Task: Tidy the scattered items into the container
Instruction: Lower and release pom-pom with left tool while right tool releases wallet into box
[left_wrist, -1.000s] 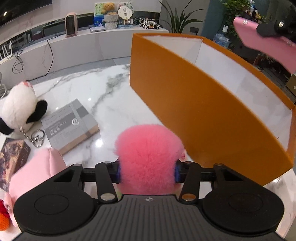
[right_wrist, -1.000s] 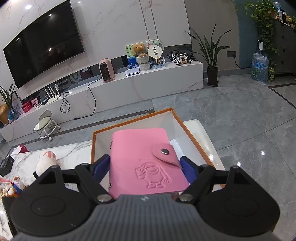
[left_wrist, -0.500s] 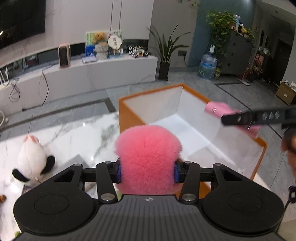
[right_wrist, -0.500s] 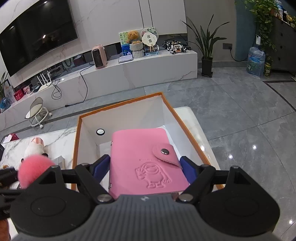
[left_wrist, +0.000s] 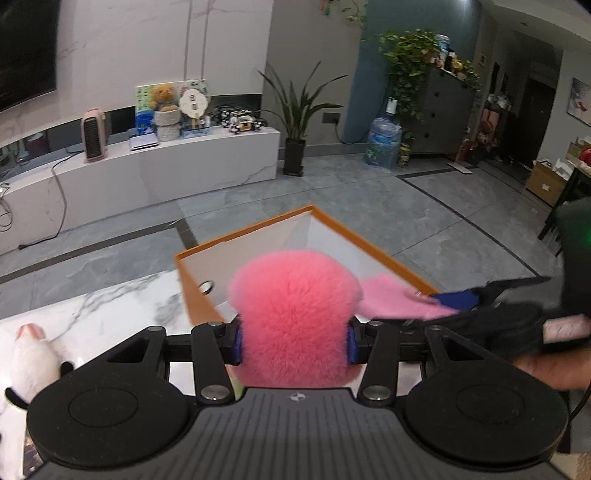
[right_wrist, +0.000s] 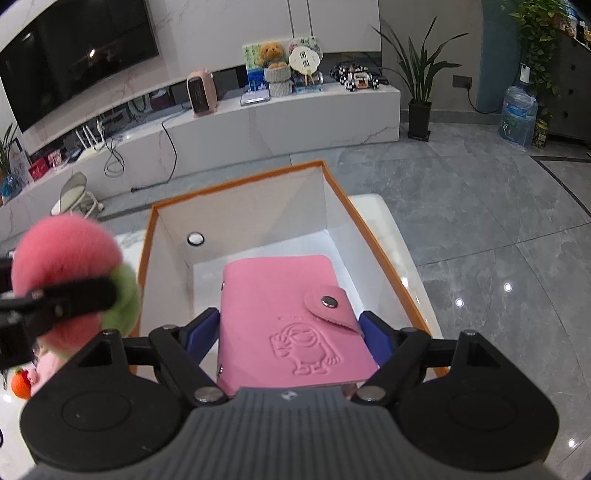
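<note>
Now – left jaws grip pink pompom (left_wrist: 293, 314) | right jaws grip pink wallet (right_wrist: 291, 325) – embossed cartoon, lettering unreadable

A big black TV (right_wrist: 79, 55) hangs on the wall at ten o'clock in the right view. Under it runs a long white shelf (right_wrist: 280, 125). A small pink heater (right_wrist: 201, 92) stands on the shelf. Next to it, at twelve o'clock, a brown teddy bear (right_wrist: 271, 55) sits in a knitted basket (right_wrist: 279, 79), with a round paper fan (right_wrist: 304, 59) just beside it. A tall green plant (right_wrist: 419, 85) grows in a black pot at two o'clock. A blue water bottle (right_wrist: 519, 114) stands on the grey floor (right_wrist: 480, 206) at three o'clock.
</note>
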